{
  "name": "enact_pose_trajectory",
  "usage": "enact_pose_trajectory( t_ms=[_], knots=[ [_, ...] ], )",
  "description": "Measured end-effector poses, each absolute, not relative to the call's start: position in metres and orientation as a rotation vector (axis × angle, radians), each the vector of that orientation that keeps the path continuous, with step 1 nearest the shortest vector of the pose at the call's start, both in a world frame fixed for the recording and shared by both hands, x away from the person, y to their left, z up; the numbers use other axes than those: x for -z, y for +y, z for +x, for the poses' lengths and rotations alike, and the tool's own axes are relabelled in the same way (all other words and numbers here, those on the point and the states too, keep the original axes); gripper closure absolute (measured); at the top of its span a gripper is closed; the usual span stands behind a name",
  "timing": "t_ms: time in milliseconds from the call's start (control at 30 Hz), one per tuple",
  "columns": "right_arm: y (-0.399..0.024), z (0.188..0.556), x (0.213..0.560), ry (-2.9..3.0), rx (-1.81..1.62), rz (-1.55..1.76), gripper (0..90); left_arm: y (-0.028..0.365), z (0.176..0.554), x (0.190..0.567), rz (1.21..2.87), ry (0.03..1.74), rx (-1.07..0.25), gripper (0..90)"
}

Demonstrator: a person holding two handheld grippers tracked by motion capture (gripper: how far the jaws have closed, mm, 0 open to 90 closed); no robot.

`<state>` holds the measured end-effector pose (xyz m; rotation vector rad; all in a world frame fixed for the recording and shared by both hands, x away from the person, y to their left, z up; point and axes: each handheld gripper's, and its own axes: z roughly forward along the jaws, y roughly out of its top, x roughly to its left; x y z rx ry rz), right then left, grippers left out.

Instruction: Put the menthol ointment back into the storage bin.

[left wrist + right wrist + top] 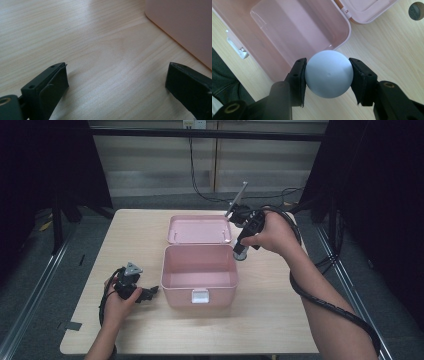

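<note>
Pale blue-grey ball (328, 74) pinched squarely between the two black jaws of the right gripper (328, 80), one jaw pressed on each side, held above the wooden table (280, 320) just outside the near corner of the pink box (287, 32). Box open, pale inner walls and floor bare, white latch (200, 296) on the front wall facing the person. Lid (199, 229) folded flat back on the tabletop behind the box, hinged along the rear rim. From the high view, right hand (272, 234) up by the box's right rear corner, gripper pointing down toward the table, black cable looping back along the forearm. Over on the other side, left gripper (150, 293) low at the table just beside the box's left wall, held in the left hand (117, 302). Jaws there spread wide apart, bare wood grain between them, pink wall of the box rising close at the upper right of the left gripper view. Dark floor around the table.
</note>
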<state>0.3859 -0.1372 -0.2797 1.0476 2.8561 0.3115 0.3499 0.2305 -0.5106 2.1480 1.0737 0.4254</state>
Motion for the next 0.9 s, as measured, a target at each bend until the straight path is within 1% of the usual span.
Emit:
enact_pose_trajectory(
  t_ms=[900],
  knots=[
    [-0.099, 0.401, 0.296, 2.889, -0.31, 1.045, 51.2, 0.231, 0.35, 0.511, 2.153, 1.068, -0.421, 3.2]
  ],
)
